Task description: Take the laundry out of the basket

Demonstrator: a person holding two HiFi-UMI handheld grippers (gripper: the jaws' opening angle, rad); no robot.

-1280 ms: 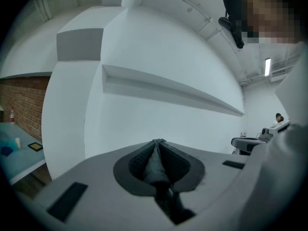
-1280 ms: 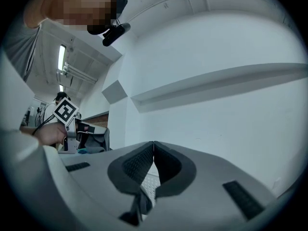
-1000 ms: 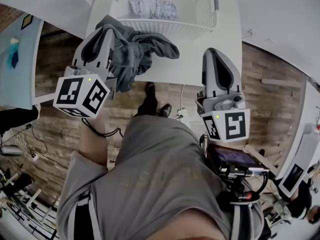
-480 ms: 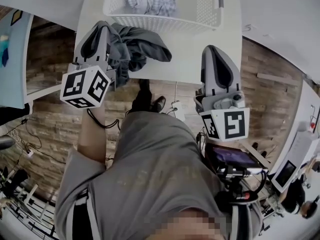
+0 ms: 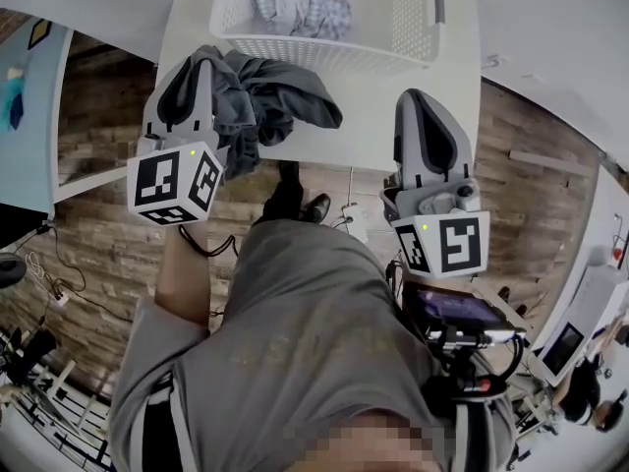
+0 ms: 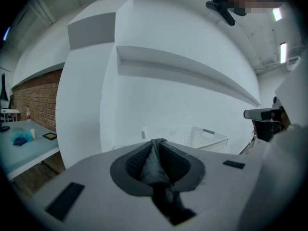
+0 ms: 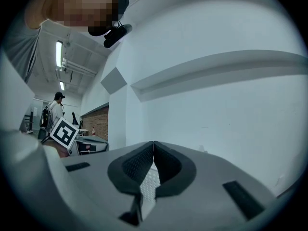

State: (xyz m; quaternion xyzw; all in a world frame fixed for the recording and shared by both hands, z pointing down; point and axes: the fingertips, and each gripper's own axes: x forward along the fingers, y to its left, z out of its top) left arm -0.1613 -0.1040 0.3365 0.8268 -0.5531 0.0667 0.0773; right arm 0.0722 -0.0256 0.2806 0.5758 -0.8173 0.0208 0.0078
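left gripper (image 6: 155, 146) fingers are pinching the dark grey garment (image 5: 280, 101), which is hanging clear of the basket (image 5: 324, 52) over the bench (image 5: 366, 116) near edge, not set down yet. right gripper (image 7: 153, 148) fingers are pressed together, gripping nothing. light striped piece (image 5: 300, 6) is lying in the basket, so I'm calling it roughly halfway.
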